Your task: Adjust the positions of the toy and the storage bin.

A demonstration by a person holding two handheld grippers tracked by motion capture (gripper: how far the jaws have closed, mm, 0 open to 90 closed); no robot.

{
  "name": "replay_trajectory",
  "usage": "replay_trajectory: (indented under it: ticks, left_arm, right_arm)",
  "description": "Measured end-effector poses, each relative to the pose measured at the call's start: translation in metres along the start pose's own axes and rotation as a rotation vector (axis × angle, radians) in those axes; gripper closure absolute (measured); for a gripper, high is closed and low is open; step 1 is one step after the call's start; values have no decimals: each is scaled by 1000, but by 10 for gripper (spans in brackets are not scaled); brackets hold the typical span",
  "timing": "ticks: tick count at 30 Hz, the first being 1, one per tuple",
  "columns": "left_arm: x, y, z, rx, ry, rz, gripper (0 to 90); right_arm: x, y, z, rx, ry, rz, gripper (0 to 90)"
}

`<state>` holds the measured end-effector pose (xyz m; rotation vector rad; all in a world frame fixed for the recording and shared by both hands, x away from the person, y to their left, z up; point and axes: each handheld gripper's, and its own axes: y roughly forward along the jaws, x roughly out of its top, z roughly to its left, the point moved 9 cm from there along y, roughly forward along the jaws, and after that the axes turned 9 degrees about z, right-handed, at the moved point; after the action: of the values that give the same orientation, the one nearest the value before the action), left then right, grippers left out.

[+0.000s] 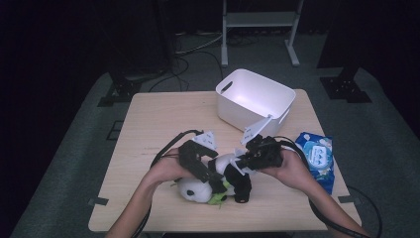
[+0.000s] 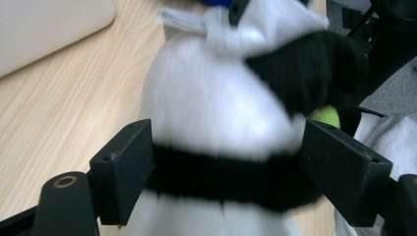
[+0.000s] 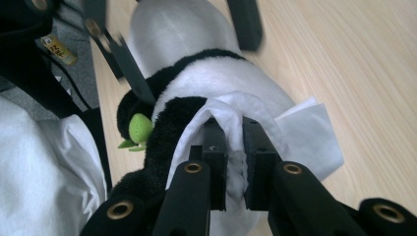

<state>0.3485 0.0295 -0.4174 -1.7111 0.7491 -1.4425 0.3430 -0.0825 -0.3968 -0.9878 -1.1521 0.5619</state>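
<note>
1. The panda plush toy lay on its side at the near edge of the table, between both hands.
2. The right tongs were clenched on a white wipe pressed against the panda's body; wiping looked underway, not finished.
3. The left tongs straddled the panda's black band, apparently released, pads just beside the fur.
4. The white bin stood well apart; the wipes pack lay near the right hand.
</note>
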Motion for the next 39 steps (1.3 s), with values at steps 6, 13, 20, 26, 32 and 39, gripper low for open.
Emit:
replay_trajectory:
  ticks: [6, 13, 20, 26, 32, 39]
  left_arm:
    - [-26, -8, 3, 3, -38, -16, 172]
    - [-41, -7, 7, 46, -51, -29, 197]
    - [-39, -5, 9, 41, -62, -43, 232]
    - [-36, -2, 10, 43, -61, -37, 240]
    - [-35, -1, 10, 49, -68, -39, 239]
    - [-34, 0, 9, 35, -63, -57, 241]
  right_arm:
    - [-12, 2, -10, 10, 37, -6, 819]
    - [-3, -3, -9, -5, 24, -2, 816]
    - [19, 0, -1, -36, -33, 20, 816]
    - [33, 12, 5, -34, -73, 34, 812]
    - [40, 25, 12, -43, -117, 74, 806]
    - [28, 18, 0, -29, -68, 49, 805]
